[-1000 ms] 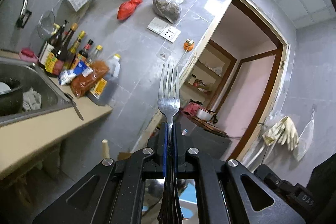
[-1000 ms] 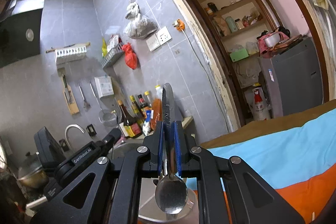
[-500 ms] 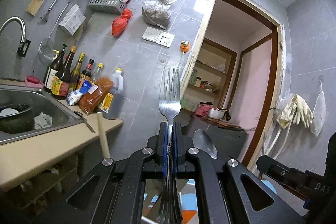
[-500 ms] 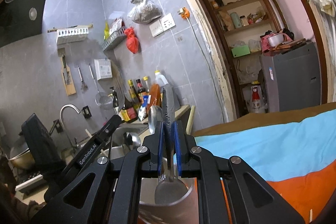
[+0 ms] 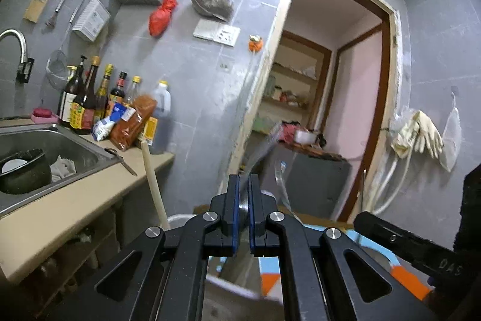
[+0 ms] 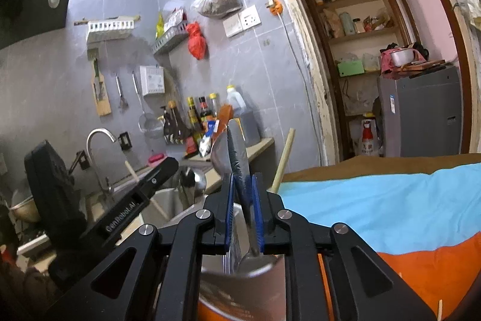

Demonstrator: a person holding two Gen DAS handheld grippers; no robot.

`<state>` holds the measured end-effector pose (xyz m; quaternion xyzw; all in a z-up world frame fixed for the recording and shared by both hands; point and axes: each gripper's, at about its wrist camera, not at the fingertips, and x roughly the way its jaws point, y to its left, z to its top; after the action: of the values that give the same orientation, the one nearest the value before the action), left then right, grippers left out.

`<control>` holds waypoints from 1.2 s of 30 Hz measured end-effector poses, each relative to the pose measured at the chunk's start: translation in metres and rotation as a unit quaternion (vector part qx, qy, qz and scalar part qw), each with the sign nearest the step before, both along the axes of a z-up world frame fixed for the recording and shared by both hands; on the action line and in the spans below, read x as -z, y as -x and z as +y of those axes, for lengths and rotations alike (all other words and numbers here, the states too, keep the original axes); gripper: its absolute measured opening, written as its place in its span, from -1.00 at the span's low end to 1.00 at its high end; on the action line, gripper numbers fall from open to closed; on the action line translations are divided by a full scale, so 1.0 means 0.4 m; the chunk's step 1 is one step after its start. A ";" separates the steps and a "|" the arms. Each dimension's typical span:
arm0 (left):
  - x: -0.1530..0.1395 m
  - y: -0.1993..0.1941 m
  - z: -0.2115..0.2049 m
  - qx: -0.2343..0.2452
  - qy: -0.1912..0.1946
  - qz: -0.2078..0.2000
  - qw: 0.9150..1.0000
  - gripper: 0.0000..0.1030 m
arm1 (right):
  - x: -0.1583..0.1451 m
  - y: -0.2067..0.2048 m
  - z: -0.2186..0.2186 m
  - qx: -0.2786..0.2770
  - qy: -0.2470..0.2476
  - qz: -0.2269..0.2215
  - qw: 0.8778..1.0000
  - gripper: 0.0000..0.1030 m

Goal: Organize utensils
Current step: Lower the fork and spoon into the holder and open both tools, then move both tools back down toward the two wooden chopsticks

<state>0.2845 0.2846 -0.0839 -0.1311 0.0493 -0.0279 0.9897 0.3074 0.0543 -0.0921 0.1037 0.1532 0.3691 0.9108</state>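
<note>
Two grippers (image 5: 243, 185) (image 6: 242, 185), one faucet (image 6: 97, 140), one sink (image 5: 60, 140).

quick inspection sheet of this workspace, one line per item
surface: blue and orange cloth, metal cup on it
job's things: fork blurred and tilted at left gripper; spoon handle at right gripper, bowl down in cup
clutter: bottles beside sink; wooden stick
grippers: grip unclear on both
cables: white cord down the wall
surroundings: grey tiles, doorway to shelves
</note>
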 end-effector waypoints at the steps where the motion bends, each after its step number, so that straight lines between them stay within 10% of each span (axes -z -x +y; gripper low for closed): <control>1: 0.000 0.000 -0.003 0.003 -0.003 0.007 1.000 -0.93 | 0.002 0.001 -0.001 -0.001 0.001 0.004 1.000 -0.77; 17: -0.091 0.075 -0.016 0.010 0.020 0.031 0.999 -0.48 | -0.059 0.049 -0.053 0.018 -0.014 0.006 1.000 -0.50; 27: -0.167 0.119 -0.107 0.010 -0.004 0.040 0.999 0.46 | -0.127 0.102 -0.187 0.078 -0.015 0.001 0.997 0.38; 36: -0.203 0.183 -0.270 0.000 -0.074 0.018 0.997 0.87 | -0.157 0.183 -0.338 0.109 -0.008 -0.008 0.994 0.82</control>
<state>0.2114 0.1764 -0.0026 -0.0582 0.0686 -0.0223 0.9957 0.2342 -0.0809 -0.0293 0.1242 0.1307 0.2700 0.9458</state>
